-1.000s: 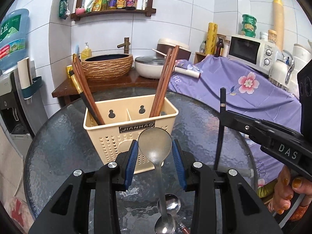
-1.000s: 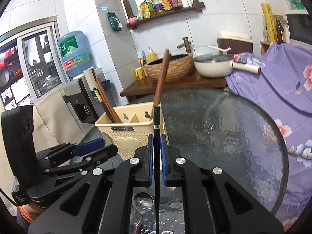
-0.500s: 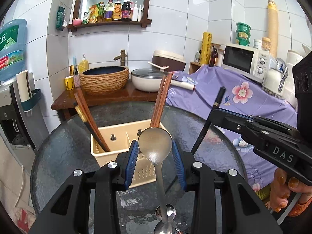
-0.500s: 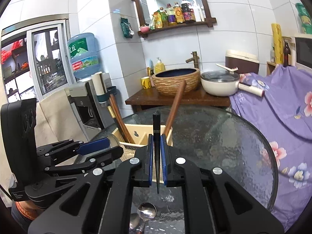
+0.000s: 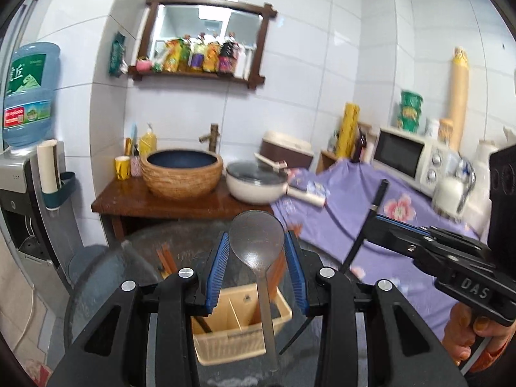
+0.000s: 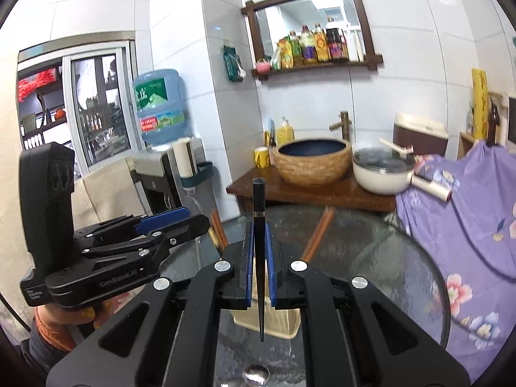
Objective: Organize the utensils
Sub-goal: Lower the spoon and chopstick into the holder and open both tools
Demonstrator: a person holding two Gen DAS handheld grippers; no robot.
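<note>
Left gripper point(image 5: 257, 266) clamps a light, stiff, slippery steel spoon point(image 5: 258, 251) by its bowl above the basket point(image 5: 245, 332), right gripper point(image 6: 258, 258) pinching a thin chopstick point(image 6: 259, 258) midway, liable to pivot.

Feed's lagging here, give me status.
Left hand-held gripper shut on spoon. Right hand-held gripper shut on black chopstick. Basket below, unobstructed.

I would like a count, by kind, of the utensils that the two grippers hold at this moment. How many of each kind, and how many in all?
Spoon, between the pads of the left gripper: 1
Black chopstick, clamped in the right gripper: 1
Total: 2
</note>
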